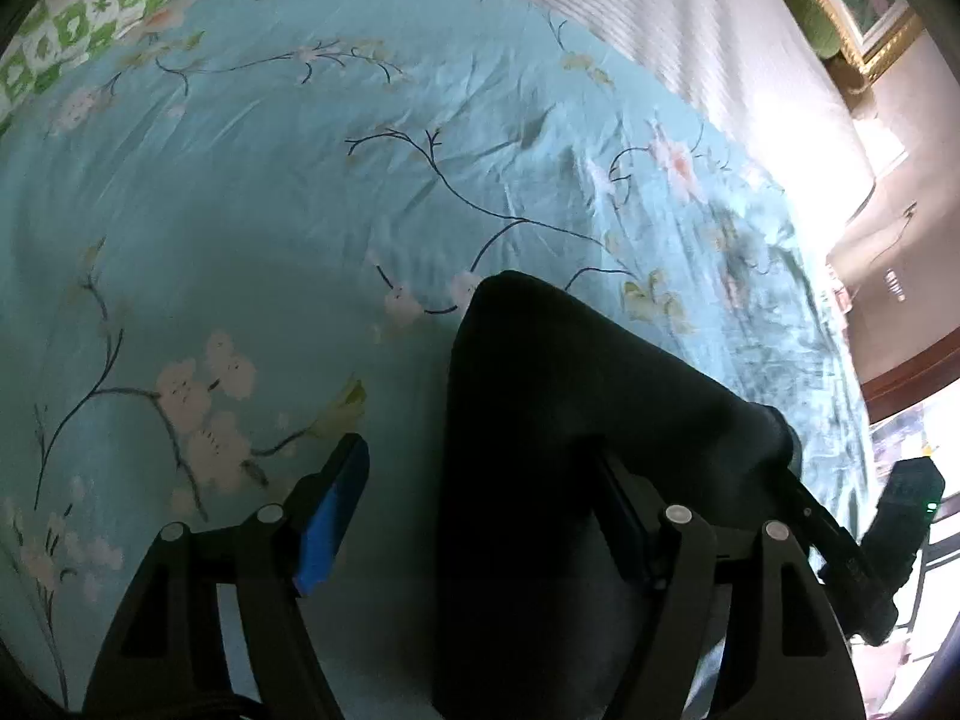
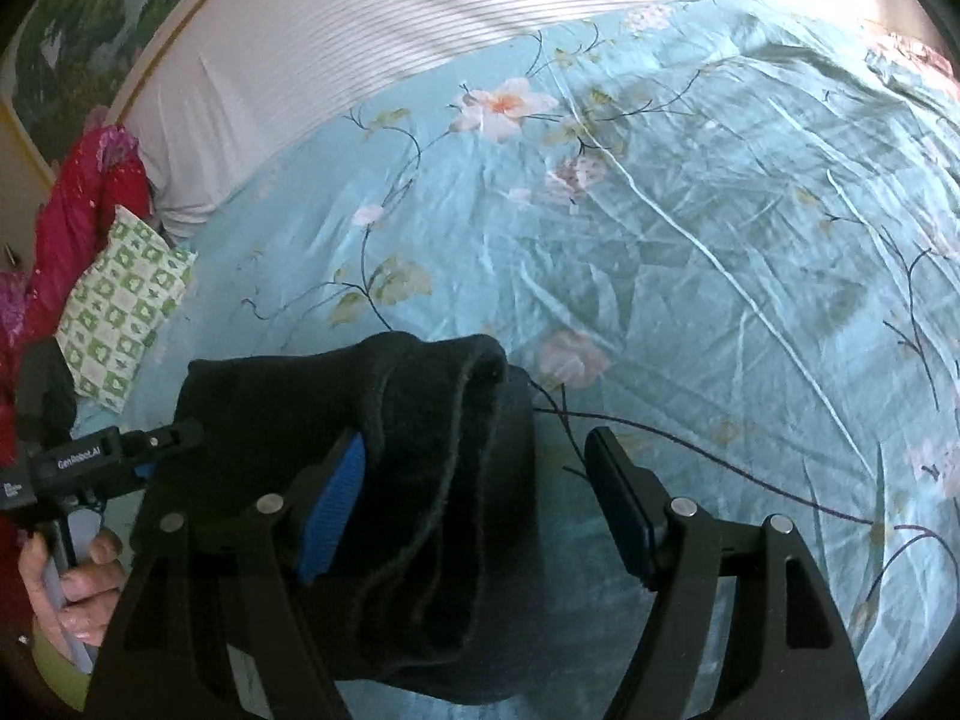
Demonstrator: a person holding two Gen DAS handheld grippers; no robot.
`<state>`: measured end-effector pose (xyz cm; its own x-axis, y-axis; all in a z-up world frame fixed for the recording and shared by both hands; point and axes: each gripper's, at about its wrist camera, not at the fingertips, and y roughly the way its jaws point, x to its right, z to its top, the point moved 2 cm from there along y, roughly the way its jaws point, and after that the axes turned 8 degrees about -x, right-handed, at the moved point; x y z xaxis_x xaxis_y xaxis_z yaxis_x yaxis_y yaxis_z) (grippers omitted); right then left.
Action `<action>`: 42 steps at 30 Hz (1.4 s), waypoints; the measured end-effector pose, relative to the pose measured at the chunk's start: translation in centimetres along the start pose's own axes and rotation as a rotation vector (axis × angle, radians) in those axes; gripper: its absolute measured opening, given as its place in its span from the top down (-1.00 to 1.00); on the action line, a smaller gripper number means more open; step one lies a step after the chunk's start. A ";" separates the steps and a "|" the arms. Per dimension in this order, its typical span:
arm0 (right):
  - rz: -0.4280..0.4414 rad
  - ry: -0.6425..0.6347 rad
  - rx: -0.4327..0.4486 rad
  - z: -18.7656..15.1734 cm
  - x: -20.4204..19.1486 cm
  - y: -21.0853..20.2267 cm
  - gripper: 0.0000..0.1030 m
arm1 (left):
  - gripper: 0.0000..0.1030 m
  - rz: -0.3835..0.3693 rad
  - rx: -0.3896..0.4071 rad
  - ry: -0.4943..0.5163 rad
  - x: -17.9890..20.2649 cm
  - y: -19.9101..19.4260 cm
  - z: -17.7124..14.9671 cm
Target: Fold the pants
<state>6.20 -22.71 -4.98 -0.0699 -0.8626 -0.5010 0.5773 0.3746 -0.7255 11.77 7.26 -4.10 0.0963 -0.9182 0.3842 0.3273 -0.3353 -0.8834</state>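
The dark, near-black fabric pants (image 1: 576,420) lie folded into a thick, narrow bundle on the pale turquoise bed sheet printed with pink blossoms and thin dark branches (image 1: 240,210); the bundle's long axis runs from the camera edge away up the bed, and in the left wrist view it ends in a rounded corner pointing toward the white ribbed headboard panel (image 1: 690,18). In the right wrist view the bundle's far end shows stacked layers with a stitched hem. The left gripper (image 1: 480,510) stands wide, the pants between its fingers with a gap at the blue pad. The right gripper (image 2: 474,504) also stands wide, its blue pad beside the cloth and the other finger clear of it. Left of the pants, a green-and-white checked pillow (image 2: 126,306) lies near the headboard panel. A hand (image 2: 78,576) holds the other tool's handle.
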 end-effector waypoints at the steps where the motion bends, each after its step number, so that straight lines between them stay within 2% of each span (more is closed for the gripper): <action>1: 0.031 0.010 0.001 -0.1 0.0 -0.3 -0.44 | -0.44 -0.005 0.002 -0.002 -0.2 -0.4 -0.2; 4: 0.141 0.045 -0.004 -0.4 0.1 -1.2 -0.45 | -0.44 -0.026 0.002 -0.004 -0.6 -1.4 -1.2; 7: 0.182 0.044 -0.029 -0.9 -0.1 -1.4 -0.45 | -0.44 -0.050 -0.014 0.000 -0.6 -1.7 -2.4; 17: 0.186 0.063 -0.073 -2.1 0.5 -0.3 -0.45 | -0.45 -0.003 -0.031 0.040 0.1 -0.2 -3.9; 22: 0.188 0.058 -0.091 -2.0 0.7 0.3 -0.45 | -0.42 -0.012 -0.025 0.048 -0.1 0.3 -4.0; 25: 0.198 0.054 -0.096 -2.0 0.7 0.6 -0.44 | -0.32 -0.030 -0.022 0.054 0.0 0.6 -4.1; 27: 0.198 0.044 -0.103 -2.0 0.5 0.8 -0.43 | 0.00 -0.072 -0.030 0.058 0.3 0.7 -4.0; 29: 0.191 0.031 -0.102 -2.0 0.2 0.7 -0.37 | 0.02 -0.073 -0.024 0.061 0.6 0.7 -4.1; 31: 0.205 0.027 -0.100 -2.0 0.1 0.6 -0.19 | 0.10 -0.073 -0.017 0.071 0.8 0.6 -4.1; 35: 0.211 -0.001 -0.087 -2.1 -0.5 -0.2 -0.06 | 0.39 -0.102 0.010 0.081 1.2 -0.5 -4.2; 42: 0.246 -0.056 -0.029 -1.3 -2.6 -2.3 0.06 | 0.45 -0.121 0.062 0.104 2.0 -3.1 -4.6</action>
<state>4.02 -20.87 -2.58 0.1158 -0.7614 -0.6378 0.5475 0.5847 -0.5986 6.64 5.55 -1.83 -0.0443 -0.8897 0.4545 0.3885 -0.4344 -0.8126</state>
